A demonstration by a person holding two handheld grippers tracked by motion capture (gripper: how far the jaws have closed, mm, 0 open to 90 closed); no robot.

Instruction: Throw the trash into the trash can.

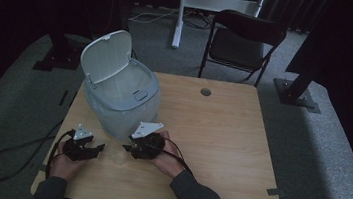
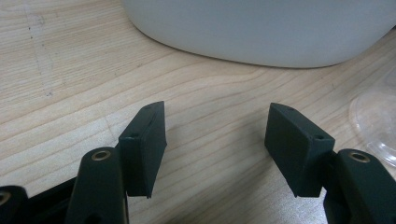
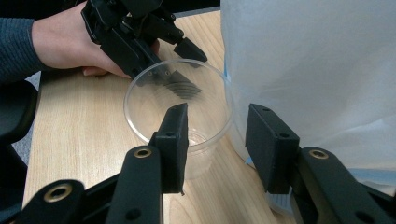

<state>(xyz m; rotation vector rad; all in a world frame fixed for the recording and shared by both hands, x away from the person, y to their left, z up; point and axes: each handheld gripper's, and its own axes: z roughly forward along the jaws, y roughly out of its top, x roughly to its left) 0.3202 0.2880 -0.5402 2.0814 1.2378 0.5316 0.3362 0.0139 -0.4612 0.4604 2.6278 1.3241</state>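
The clear, thin-walled plastic cup lies on its side on the wooden tabletop, near the front edge, between the two grippers, its open mouth turned toward the left gripper. It looks very light and slick, with walls that would probably buckle or crack under a hard squeeze, and lying down it may roll at a nudge. The safest hold looks to be across the body near the stiffer base or rim, with gentle pressure.

The right gripper stands about half open with nothing pressed between its pads. One jaw overlaps the cup's base in the right gripper view, the other stands beside it; whether the cup sits between them I cannot tell. The left gripper holds its jaws wide over bare wood, the cup's rim just to one side.

Beyond, touching or nearly touching the cup, stands the pale blue plastic waste bin, lined with a translucent bag, its white lid raised, toward the table's left edge.
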